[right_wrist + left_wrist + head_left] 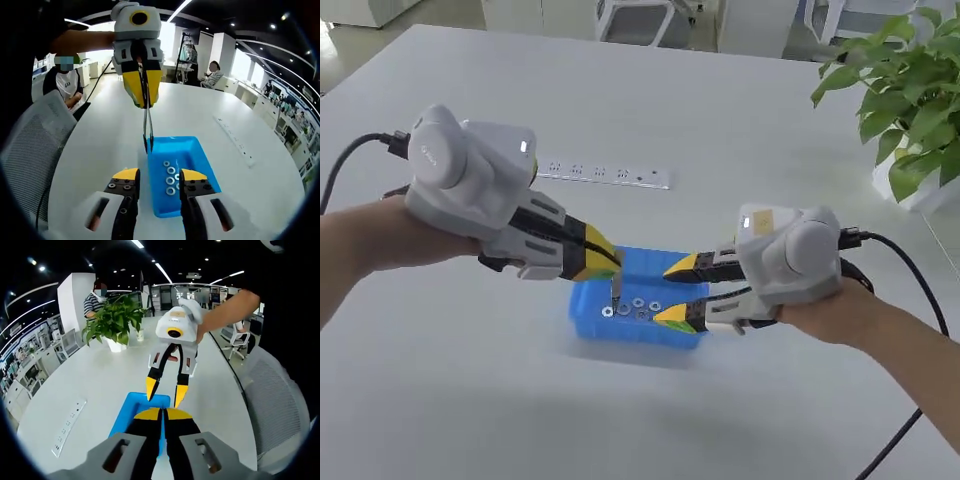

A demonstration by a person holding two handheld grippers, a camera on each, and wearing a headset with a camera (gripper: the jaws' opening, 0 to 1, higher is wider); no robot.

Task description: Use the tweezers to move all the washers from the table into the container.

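Well, you look nearly done. About five washers (172,171) lie inside the blue container (192,150). They are small shiny rings, each with a hole in the middle, and they sit close together in a little bunch. Every washer you can see is in there, so I think there is very little left to do on the white table (470,400).

Your left gripper (605,255), at 9 o'clock from the container, pinches the tweezers (616,290) tight. They are thin and grey and point straight down. Their tips are close together, just at the container's edge. They are too small to tell if a washer is between them.

Your right gripper (672,292), at 3 o'clock from the container, has its jaws apart and holds nothing.
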